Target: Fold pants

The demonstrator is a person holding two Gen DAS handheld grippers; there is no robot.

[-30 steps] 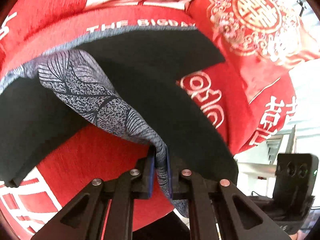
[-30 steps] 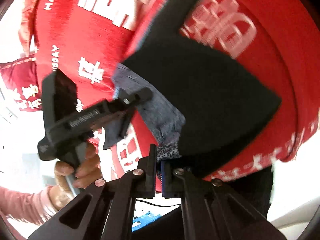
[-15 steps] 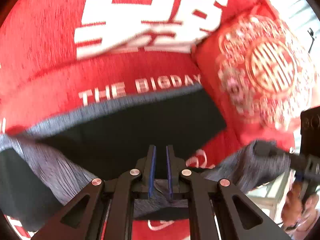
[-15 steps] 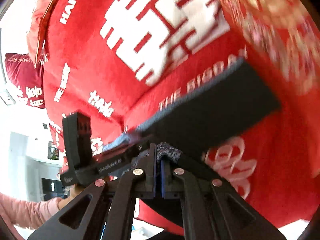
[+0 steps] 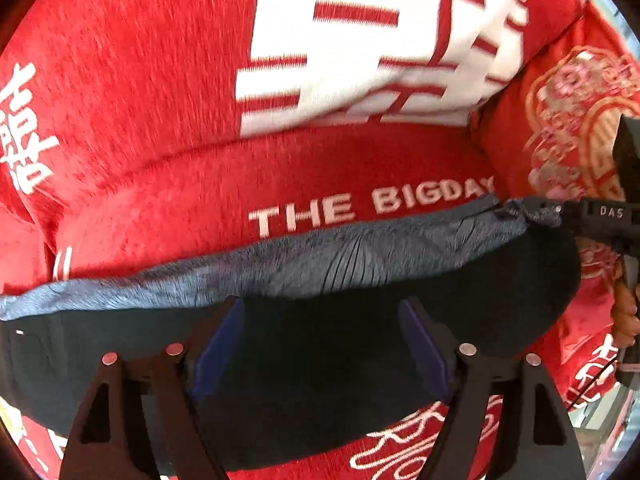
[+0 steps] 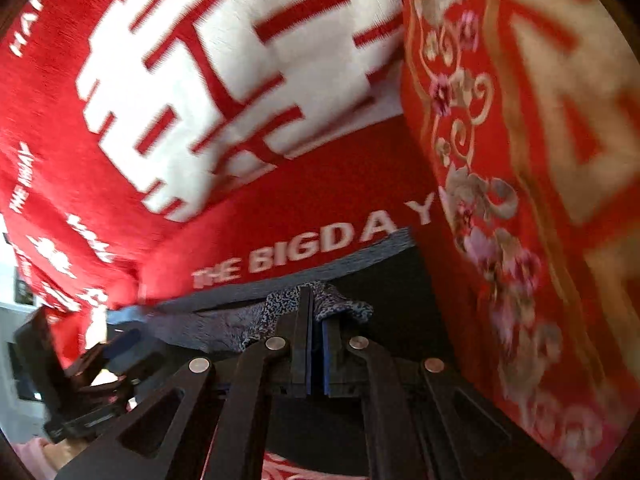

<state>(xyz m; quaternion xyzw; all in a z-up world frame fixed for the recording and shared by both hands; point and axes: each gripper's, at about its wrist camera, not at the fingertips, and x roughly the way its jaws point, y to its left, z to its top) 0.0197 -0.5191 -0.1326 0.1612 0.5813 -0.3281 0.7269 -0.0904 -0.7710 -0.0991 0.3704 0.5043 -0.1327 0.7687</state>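
The black pants [image 5: 320, 360] lie across the red sofa seat, with their grey patterned edge [image 5: 320, 264] stretched along the far side. My left gripper [image 5: 320, 308] hovers over the black cloth. Its jaws are opening wide and nothing is pinched between the blue pads [image 5: 218, 344]. In the left wrist view, my right gripper [image 5: 560, 212] holds the grey corner at the far right. In the right wrist view, that right gripper [image 6: 314, 304] is shut on a bunched bit of the grey patterned cloth [image 6: 344, 304], above the black pants [image 6: 392, 280]. The left gripper's body [image 6: 80, 380] shows at the lower left.
A red sofa cover [image 5: 140, 100] with large white characters and the words THE BIGDAY lies behind the pants. A red embroidered cushion [image 5: 568, 120] stands close on the right [image 6: 520, 160]. A hand [image 5: 626, 312] and a pink sleeve [image 6: 32, 456] show at the frame edges.
My left gripper has let go of the grey cloth and spread its jaws. The right gripper carried its corner rightwards to the cushion, and the grey edge now lies stretched flat on the seat.
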